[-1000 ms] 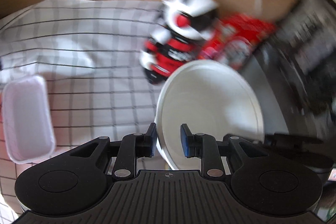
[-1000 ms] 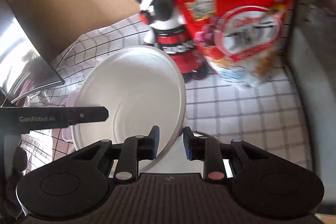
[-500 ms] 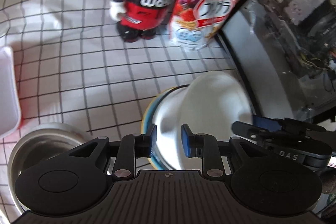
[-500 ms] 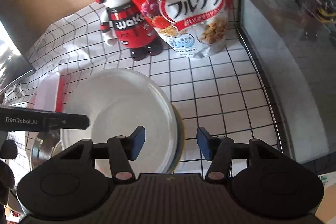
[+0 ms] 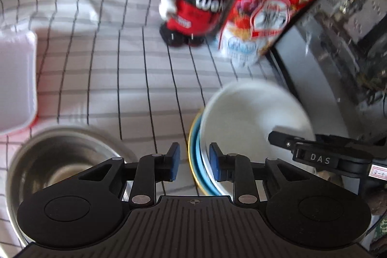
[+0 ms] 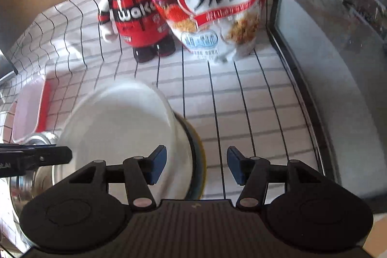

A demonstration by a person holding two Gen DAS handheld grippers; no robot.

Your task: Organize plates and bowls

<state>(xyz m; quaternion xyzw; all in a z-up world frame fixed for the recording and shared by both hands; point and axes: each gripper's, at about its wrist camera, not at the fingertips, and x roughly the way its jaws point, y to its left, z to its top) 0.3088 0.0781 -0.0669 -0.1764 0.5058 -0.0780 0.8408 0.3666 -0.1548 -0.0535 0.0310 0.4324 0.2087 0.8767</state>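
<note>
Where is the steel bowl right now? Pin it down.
In the left wrist view the steel bowl sits at lower left on the checked cloth, beside the stacked white plate and just below the pink container.

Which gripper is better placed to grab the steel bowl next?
Left, probably. The left gripper hovers open right beside the steel bowl. The right gripper straddles the white plate rim, with the bowl beyond that stack.

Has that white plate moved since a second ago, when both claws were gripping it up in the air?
Yes. The white plate has come down toward the checked cloth, away from the panda figure, and now rests on the blue and yellow plates, released.
</note>
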